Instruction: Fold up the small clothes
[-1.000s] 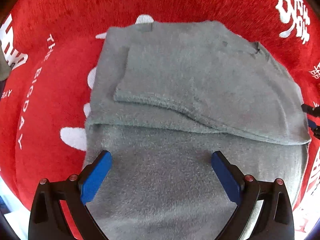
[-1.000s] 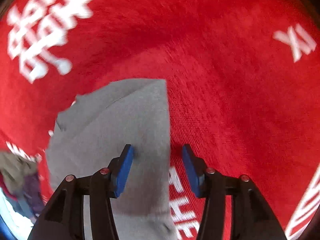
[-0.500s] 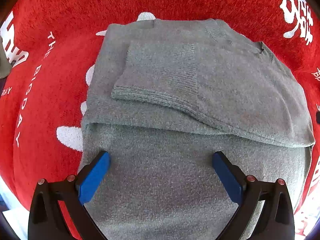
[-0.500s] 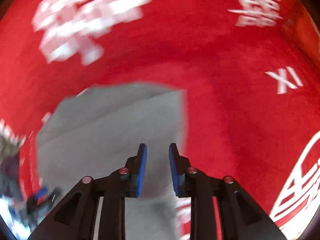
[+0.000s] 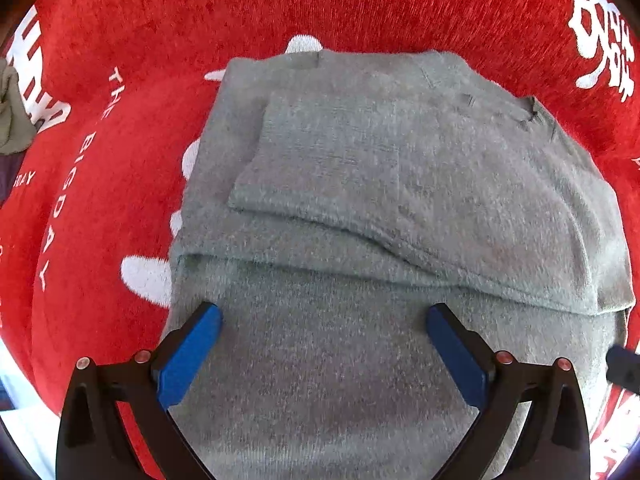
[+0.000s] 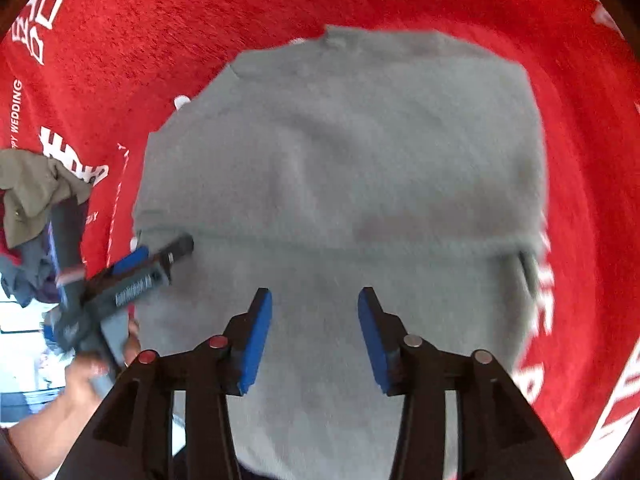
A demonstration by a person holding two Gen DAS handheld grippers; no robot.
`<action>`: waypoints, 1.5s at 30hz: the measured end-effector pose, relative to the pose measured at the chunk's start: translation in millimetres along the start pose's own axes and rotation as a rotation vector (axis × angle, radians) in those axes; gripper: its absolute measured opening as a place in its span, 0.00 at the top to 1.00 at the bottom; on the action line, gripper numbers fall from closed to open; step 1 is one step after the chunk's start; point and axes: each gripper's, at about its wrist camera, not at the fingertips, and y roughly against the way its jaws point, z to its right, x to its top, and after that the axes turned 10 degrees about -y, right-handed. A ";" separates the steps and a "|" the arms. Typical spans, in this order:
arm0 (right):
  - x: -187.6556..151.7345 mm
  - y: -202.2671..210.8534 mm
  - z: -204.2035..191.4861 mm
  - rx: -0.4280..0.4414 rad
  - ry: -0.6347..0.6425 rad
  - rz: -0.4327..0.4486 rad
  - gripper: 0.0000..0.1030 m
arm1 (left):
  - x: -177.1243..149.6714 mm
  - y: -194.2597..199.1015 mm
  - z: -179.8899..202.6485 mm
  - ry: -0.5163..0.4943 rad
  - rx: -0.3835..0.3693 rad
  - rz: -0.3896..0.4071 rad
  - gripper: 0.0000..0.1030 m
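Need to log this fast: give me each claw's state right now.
Left claw: open wide over the grey sweater, holding nothing.
Right claw: opening, nothing between its pads, sweater below.

One grey sweater (image 5: 400, 208) is lying across the middle of both views, showing one sleeve (image 5: 320, 160) folded over its body. One red cloth (image 5: 120, 40) with white lettering is filling the frame around it. Two grippers are showing: the left gripper (image 5: 322, 322) at the bottom of its own view and the right gripper (image 6: 314, 304) likewise. One heap of other clothes (image 6: 28, 192) is sitting at the left edge of the right view, and one hand (image 6: 86, 384) is appearing at lower left.
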 end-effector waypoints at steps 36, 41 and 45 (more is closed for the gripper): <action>-142.9 6.0 38.5 0.034 -0.035 -0.143 0.43 | -151.0 73.8 58.7 -0.104 -0.008 -0.176 0.00; -178.7 9.1 23.6 0.033 -0.044 -0.119 0.43 | -186.2 86.7 32.2 -0.114 -0.013 -0.161 0.00; -198.4 10.6 26.3 0.034 -0.085 -0.086 0.43 | -210.6 90.2 10.7 -0.123 -0.018 -0.139 0.00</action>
